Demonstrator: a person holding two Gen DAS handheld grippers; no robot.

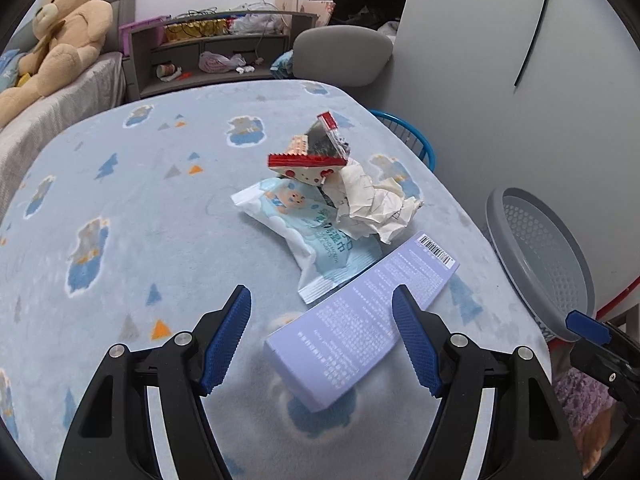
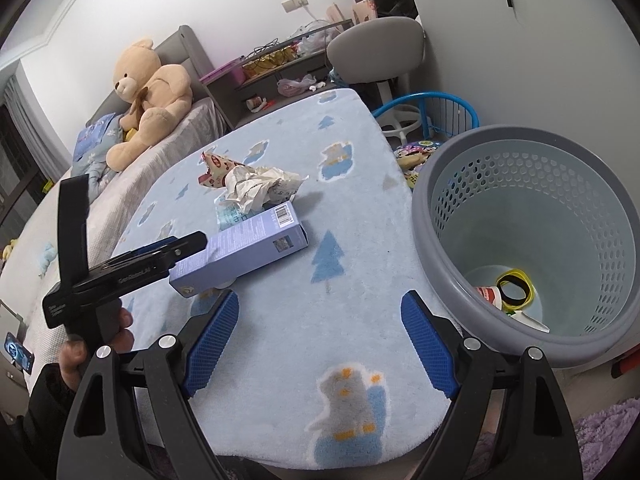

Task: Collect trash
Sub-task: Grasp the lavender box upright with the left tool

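Note:
A lilac carton box [image 1: 356,320] lies on the blue blanket-covered table [image 1: 140,208], its near end between the open jaws of my left gripper [image 1: 322,340]. Behind it lie a blue wet-wipe packet [image 1: 316,236], crumpled white paper [image 1: 372,204] and a red-and-white snack wrapper [image 1: 316,152]. In the right wrist view the box [image 2: 244,248] sits left of centre with the paper [image 2: 260,186] beyond it. My right gripper [image 2: 320,344] is open and empty above the table's near edge, left of the grey perforated bin [image 2: 436,216], which holds a few scraps.
A blue wire rack [image 2: 440,108] and a grey chair [image 2: 376,48] stand beyond the table. A bed with a teddy bear [image 2: 152,96] is at the left. A cluttered low shelf [image 1: 208,52] stands at the back. The bin [image 1: 540,256] stands right of the table.

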